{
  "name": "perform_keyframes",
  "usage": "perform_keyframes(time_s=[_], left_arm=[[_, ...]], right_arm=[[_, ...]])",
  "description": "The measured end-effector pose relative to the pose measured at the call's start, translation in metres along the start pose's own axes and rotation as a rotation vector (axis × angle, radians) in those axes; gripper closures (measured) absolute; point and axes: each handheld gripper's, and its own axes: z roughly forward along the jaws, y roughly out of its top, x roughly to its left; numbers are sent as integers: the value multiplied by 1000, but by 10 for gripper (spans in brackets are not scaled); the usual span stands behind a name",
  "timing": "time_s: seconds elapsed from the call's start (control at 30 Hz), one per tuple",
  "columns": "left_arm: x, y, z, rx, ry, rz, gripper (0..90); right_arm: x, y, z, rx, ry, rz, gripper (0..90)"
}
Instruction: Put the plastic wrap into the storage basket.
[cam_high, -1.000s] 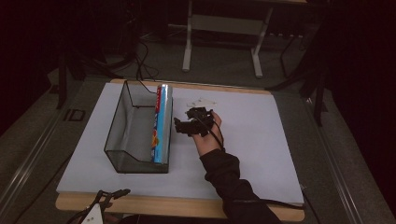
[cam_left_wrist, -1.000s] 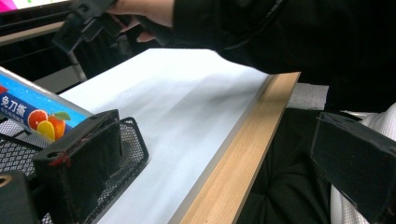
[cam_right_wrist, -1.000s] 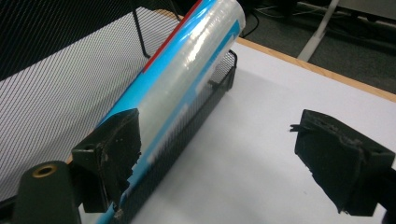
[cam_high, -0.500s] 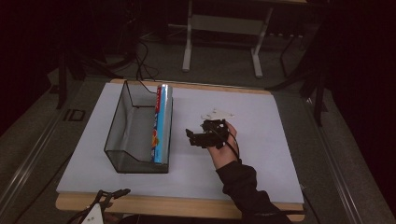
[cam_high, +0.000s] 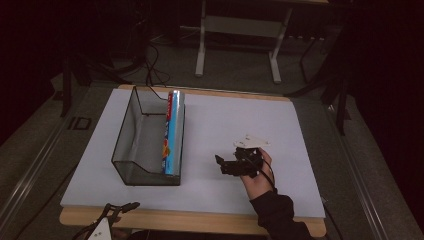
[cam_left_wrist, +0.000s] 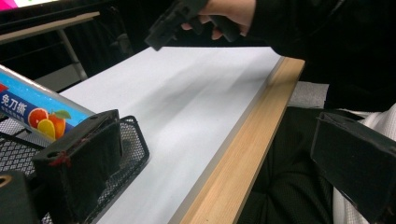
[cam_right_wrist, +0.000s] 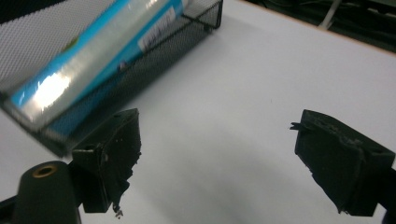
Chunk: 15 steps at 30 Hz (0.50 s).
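Blue-and-silver foil-wrap box (cam_high: 172, 131) — lay inside the black wire-mesh basket (cam_high: 131, 145) against its right wall, long axis running from the table's near edge toward the far edge. Far end partly blurred. Right gripper (cam_high: 226, 164) hung over the bare white tabletop (cam_high: 225, 120) beside the basket, jaws spread, empty. Left gripper (cam_high: 122, 207) at the near edge — cropped, jaws apart, empty.

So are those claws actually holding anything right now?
No. The right claw is open over bare table, and the left claw is open at the table's near edge. The box lies in the mesh tray, untouched.
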Motion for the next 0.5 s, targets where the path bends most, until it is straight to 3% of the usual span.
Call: perform_keyframes(time_s=[0.5], left_arm=[[0,0,1,2,0,3,27]], right_arm=[[-17,-39,-36,7,-21,9,143]])
